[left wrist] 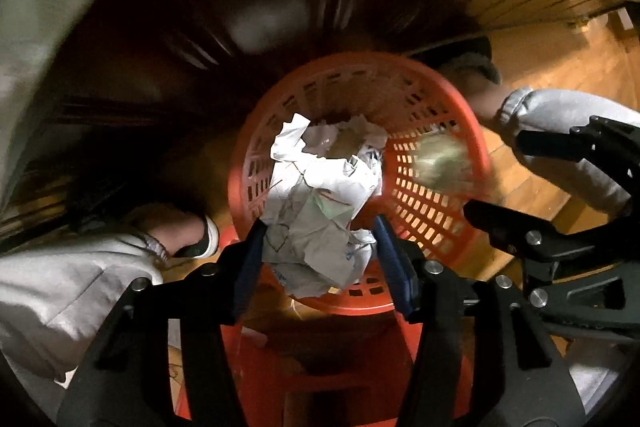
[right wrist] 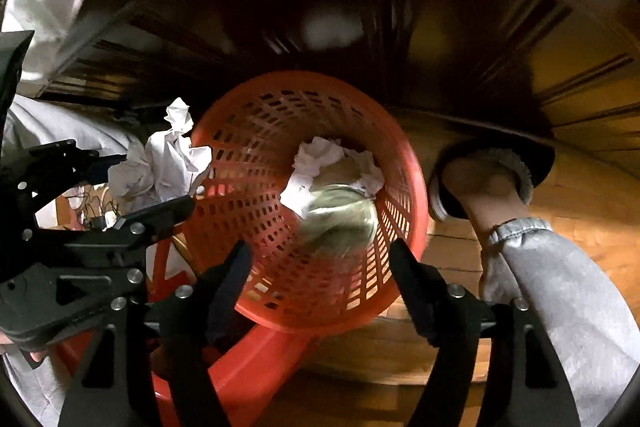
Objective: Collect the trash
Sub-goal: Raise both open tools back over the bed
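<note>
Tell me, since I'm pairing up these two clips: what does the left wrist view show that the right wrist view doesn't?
Only the left wrist view shows the left gripper head-on, its fingers flanking the crumpled paper, and a shoe at the left.

Only the right wrist view shows the right gripper head-on with empty, open jaws, and the paper from the side, at the basket's rim.

Both show the red basket, white scraps inside, a blurred greenish piece, the wooden floor and grey trousers.

Warm-lit wooden plank floor [right wrist: 420, 359] beneath dark panelled wooden furniture [right wrist: 400, 7]
</note>
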{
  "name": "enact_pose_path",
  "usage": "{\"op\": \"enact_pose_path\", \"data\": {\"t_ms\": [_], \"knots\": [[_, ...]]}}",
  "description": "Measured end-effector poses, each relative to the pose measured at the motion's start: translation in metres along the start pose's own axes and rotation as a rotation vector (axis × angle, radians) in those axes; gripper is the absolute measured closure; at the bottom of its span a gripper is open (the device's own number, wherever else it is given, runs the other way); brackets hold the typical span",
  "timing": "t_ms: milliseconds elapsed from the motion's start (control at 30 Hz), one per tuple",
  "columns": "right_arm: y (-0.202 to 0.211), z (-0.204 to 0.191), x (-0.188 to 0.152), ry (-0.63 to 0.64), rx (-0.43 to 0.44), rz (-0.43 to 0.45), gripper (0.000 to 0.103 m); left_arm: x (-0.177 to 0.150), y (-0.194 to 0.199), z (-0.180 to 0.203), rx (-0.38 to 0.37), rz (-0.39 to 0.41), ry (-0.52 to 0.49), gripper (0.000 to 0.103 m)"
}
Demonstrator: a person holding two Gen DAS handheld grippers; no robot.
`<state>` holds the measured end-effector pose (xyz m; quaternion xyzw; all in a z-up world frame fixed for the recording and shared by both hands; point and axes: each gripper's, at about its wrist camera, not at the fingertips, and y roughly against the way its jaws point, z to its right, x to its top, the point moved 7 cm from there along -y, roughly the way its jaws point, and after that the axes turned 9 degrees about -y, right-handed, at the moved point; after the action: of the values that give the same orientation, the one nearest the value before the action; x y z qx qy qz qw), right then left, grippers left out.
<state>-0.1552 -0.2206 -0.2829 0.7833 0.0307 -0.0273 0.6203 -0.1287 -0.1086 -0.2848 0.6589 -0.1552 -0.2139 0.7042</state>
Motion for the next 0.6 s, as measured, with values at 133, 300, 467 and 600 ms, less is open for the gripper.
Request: {"op": "enact_pose_path", "data": {"t_ms": [133,300,467,600], "knots": [[0.03,0.001,0.001,0.007,-0.018,0.074,0.026,0.001,0.026,-0.005,-0.008,0.054,0.02,0.03],[0.113,0.006,0.007,-0.014,-0.004,0.231,0.024,0.006,0.087,-0.023,0.005,0.188,0.047,0.027],[0.232,-0.01,0.021,0.039,0.105,0.439,0.016,0.003,0.185,-0.041,-0.039,0.407,0.05,0.021],[0.294,-0.024,0.056,0.092,0.142,0.599,0.015,0.011,0.248,-0.066,-0.04,0.587,0.078,0.015]]}}
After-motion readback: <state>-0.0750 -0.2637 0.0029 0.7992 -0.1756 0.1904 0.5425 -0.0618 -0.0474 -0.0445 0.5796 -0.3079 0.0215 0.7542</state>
